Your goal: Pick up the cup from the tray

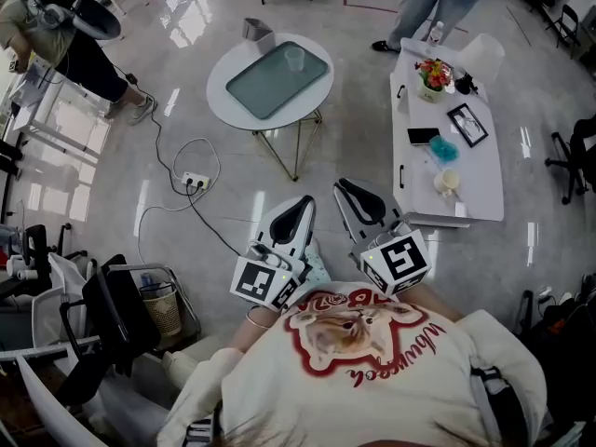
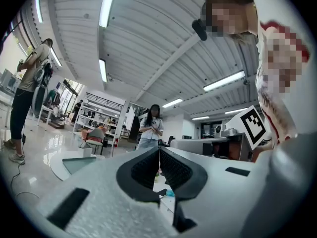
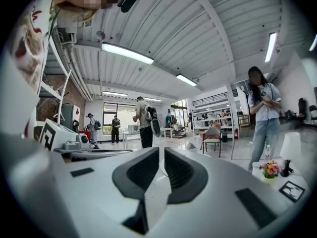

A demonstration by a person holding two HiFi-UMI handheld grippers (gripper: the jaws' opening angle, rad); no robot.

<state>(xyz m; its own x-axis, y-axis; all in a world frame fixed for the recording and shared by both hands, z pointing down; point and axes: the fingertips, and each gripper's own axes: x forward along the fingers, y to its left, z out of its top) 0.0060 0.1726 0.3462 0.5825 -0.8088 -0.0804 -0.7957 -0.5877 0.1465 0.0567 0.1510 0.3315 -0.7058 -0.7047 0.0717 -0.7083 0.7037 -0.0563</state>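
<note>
**Head view.** You stand well back from the round table, with both grippers held low in front of your chest. The tray lies on that table. The cup stands upright at the tray's far right corner. The left gripper and the right gripper sit side by side and point toward the far side of the room. Both are well apart from the cup, which lies far off, almost straight ahead of the left gripper and to the left of the right one. A long table stands at the right. No part of the task appears done, since the cup rests on the tray, untouched. The approach, the grasp and the lift are all left to do.

**Left gripper view.** The jaws are closed, pad against pad, with nothing between them. The tray shows low at the left, far beyond the jaws. The cup cannot be made out here.

**Right gripper view.** These jaws are closed as well and hold nothing. The gripper faces open floor, with the flowers on the long table at the near right. Neither the tray nor the cup is in sight. Whichever gripper you choose, you will likely need to step toward the round table and open its jaws before you reach the cup.
</note>
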